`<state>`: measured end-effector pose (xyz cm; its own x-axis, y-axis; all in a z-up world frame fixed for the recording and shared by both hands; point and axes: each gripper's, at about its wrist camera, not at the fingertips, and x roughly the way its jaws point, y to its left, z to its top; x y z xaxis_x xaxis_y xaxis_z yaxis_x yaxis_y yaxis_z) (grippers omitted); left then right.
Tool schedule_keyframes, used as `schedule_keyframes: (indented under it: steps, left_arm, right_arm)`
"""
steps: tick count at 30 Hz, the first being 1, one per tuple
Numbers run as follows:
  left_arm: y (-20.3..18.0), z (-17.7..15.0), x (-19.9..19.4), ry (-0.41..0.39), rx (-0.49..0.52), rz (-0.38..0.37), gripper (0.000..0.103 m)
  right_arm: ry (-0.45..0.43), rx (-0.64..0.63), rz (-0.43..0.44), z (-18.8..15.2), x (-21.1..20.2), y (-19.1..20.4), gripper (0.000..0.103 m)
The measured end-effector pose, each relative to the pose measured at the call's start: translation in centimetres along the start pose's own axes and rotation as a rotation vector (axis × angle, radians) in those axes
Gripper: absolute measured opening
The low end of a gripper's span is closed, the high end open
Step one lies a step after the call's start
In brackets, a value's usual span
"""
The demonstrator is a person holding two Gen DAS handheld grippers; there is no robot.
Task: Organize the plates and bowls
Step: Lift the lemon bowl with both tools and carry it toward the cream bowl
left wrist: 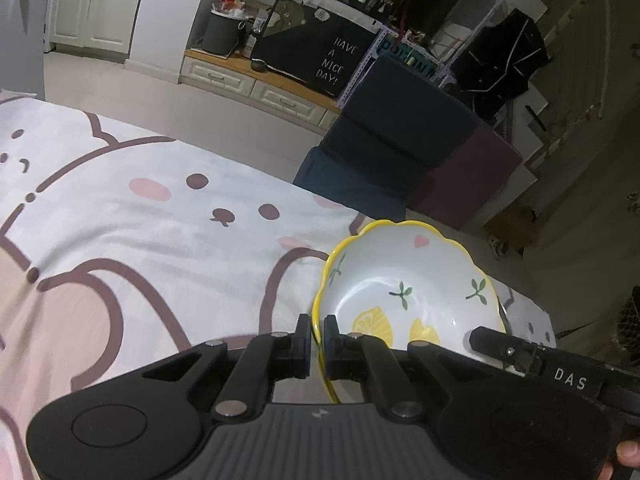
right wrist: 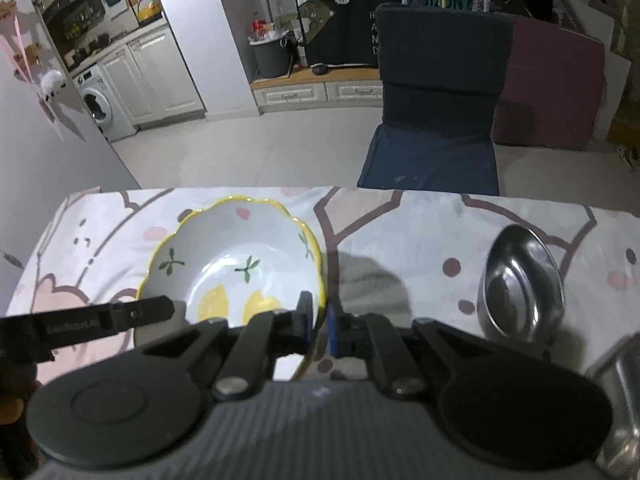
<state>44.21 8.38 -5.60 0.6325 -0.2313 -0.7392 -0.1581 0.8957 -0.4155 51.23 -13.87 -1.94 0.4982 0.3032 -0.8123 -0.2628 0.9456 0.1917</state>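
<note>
A white ceramic bowl with a wavy yellow rim and lemon pattern hangs above the cartoon tablecloth, gripped from both sides. My left gripper is shut on the bowl's left rim. My right gripper is shut on its right rim. In the left wrist view the right gripper's finger crosses the bowl's right edge. The left gripper's finger shows over the bowl's left edge in the right wrist view. A shadow lies on the cloth beside the bowl.
A shiny steel bowl stands on the cloth to the right, with another metal rim at the far right edge. Beyond the table's far edge are a dark blue chair and a maroon one.
</note>
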Motion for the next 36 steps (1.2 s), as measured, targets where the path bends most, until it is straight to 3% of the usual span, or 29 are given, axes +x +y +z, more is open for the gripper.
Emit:
schedule_keyframes:
  steps: [13, 36]
  left_arm:
    - [-3.1, -4.2, -6.6, -0.025, 0.059, 0.015, 0.005]
    - [-8.1, -13.6, -13.7, -0.028, 0.12, -0.058, 0.006]
  right_arm:
    - [-0.044, 0.084, 0.026, -4.2, -6.5, -0.5, 0.007]
    - [-0.095, 0.169, -0.007, -14.5, -17.2, -3.5, 0.008]
